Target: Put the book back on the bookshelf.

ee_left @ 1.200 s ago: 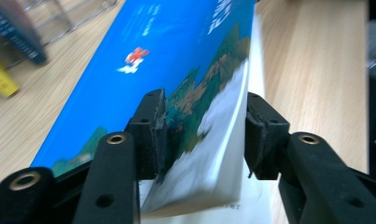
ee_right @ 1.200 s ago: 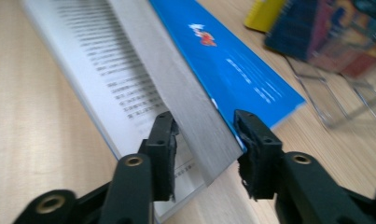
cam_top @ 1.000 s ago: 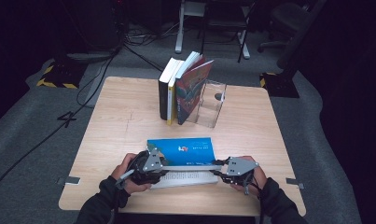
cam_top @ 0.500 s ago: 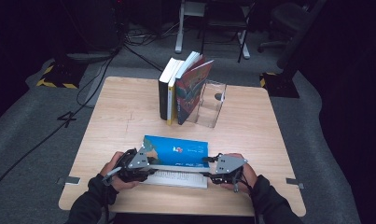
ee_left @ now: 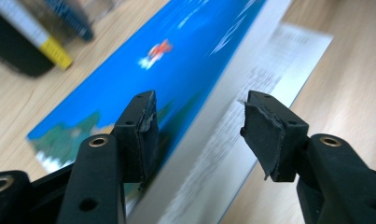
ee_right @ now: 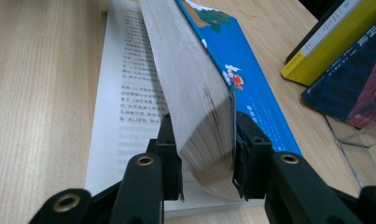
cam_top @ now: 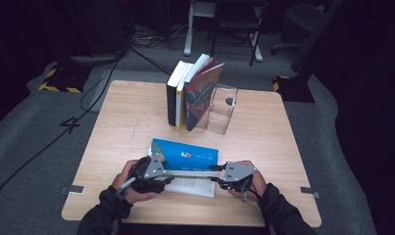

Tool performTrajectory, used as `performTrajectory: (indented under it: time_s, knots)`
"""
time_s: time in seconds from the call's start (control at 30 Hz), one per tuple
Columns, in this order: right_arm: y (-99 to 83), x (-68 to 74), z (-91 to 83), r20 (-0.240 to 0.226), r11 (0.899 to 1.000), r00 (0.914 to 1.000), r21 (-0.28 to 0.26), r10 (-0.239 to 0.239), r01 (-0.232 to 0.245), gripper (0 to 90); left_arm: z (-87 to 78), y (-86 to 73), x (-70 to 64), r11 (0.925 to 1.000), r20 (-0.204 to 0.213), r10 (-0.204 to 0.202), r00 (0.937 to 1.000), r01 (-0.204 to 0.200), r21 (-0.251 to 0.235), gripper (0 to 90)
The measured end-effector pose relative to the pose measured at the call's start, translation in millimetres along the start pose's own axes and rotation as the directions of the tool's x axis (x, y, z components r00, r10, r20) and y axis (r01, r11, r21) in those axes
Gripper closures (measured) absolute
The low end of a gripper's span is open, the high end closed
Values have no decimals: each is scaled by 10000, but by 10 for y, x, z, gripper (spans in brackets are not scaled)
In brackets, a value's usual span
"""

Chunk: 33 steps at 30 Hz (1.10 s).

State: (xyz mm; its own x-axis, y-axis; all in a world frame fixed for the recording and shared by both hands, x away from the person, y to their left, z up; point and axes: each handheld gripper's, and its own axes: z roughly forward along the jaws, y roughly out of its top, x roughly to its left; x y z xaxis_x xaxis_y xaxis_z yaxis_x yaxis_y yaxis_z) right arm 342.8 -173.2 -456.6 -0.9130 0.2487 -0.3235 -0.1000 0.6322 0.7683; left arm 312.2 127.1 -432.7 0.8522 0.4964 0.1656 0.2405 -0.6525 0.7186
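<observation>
A blue-covered book lies half open near the table's front edge, with a printed page flat on the wood. My right gripper is shut on the thick block of pages and the blue cover, holding them tilted up off the open page. In the high view this right gripper sits at the book's right end. My left gripper is open, its jaws set either side of the raised page edge, one by the blue cover and one over the printed page. From above, the left gripper is at the book's left end.
Three books stand upright at the table's middle back, leaning on a clear acrylic bookend. They also show in the right gripper view, the books and the bookend just past the blue cover. Bare wood table lies to either side.
Both hands slid left, then partly back to the right. The blue cover and page block have tilted up from the flat open page.
</observation>
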Motion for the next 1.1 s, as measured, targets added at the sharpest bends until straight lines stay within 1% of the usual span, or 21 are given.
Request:
performTrajectory:
  time_s: [0.03,0.07,0.13,0.17,0.23,0.37,0.4,0.47,0.5,0.53,0.6,0.63,0.73,0.77,0.83,0.87,0.93,0.97,1.0,1.07,1.1]
  knots:
    - [18,15,-4,-11,10000,10000,-29,-5,5,682,39,40,-58,10000,-72,-8,10000,8,-3,436]
    - [39,28,-4,13,10000,10000,1,-42,42,684,88,74,-102,9999,-180,35,9998,-33,136,434]
    - [68,52,-4,49,10000,9999,25,-91,91,685,159,105,-157,9998,-214,36,9998,-32,206,411]
    - [79,62,-2,5,10000,10000,41,-59,59,686,193,117,-186,9996,-326,6,9995,4,282,405]
    - [102,84,3,22,9999,9999,101,-139,138,686,236,129,-216,9993,-401,78,9992,-64,362,409]
    - [148,116,6,-105,9999,9998,21,-161,162,692,292,128,-233,9997,-556,-159,9983,169,162,452]
    - [162,122,7,-89,9998,9998,-33,-177,177,692,312,127,-241,9998,-655,-123,9978,135,168,463]
    - [186,139,12,-123,9998,9997,-45,-207,206,692,332,118,-248,9998,-673,-66,9977,79,199,503]
    - [196,150,18,-170,9997,9995,-59,-247,246,692,340,111,-245,9998,-615,-59,9981,70,185,529]
    - [204,164,24,-187,9996,9995,-67,-263,262,692,341,101,-241,9998,-557,33,9984,-22,193,543]
    - [214,173,33,-142,9995,9995,-152,-266,264,680,338,78,-206,9999,-305,-95,9995,97,62,584]
    - [215,170,32,-119,9993,9997,-293,-222,218,658,336,65,-181,9998,-133,-201,9997,201,-3,596]
    - [212,137,28,78,9979,10000,-651,-61,66,590,337,20,-135,9995,248,-307,9992,310,-109,628]
    - [181,89,34,-1,9981,9999,-598,131,-131,564,332,13,-130,9995,251,-273,9993,277,-147,639]
    - [127,24,49,-6,9982,9992,-449,409,-408,530,315,6,-111,9991,328,-328,9989,336,-248,649]
    - [81,-26,65,59,9984,9988,-297,483,-481,512,299,3,-98,9989,368,-386,9986,395,-244,655]
    - [-21,-131,112,-84,9964,9964,24,843,-843,502,286,-8,-80,9985,431,-408,9982,423,-354,660]
    - [-72,-170,141,-109,9955,9956,203,931,-929,498,284,-12,-76,9983,461,-425,9980,443,-384,661]
    - [-131,-199,183,-141,9949,9956,413,931,-924,540,282,-13,-75,9981,475,-452,9978,471,-389,662]
    - [-187,-209,206,-226,9943,9944,275,1032,-1026,550,281,-12,-74,9982,467,-441,9979,460,-386,662]
    - [-189,-210,203,-209,9950,9951,266,971,-965,562,279,-8,-73,9982,463,-446,9979,464,-384,661]
